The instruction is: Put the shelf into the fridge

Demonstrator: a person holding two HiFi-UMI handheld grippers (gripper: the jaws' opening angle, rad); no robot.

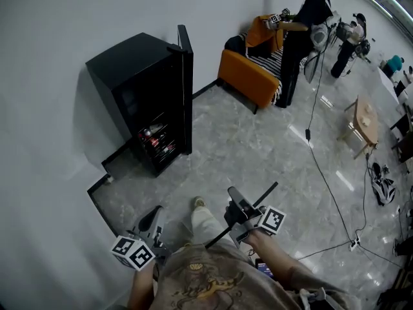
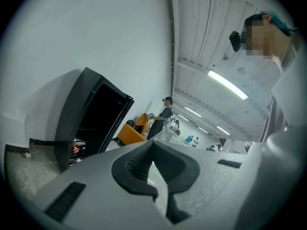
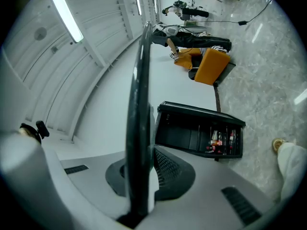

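One black fridge stands against the white wall on the marble floor, its door swung wide open. Its upper part looks dark and bare, while the two lowest racks hold a few red-labelled bottles, too small to count. One orange sofa sits farther along the wall with a person standing just beside it, and one small wooden table stands well apart to the right, with cables trailing across the floor. The one shelf is not in the fridge. It is a thin dark panel seen edge-on, held in the air in front of the wearer and well short of the fridge. The right gripper has its jaws clamped on the shelf's edge. The left gripper is held low at the wearer's left, its jaws brought together at the tips with nothing between them. That makes two grippers, each with one marker cube.
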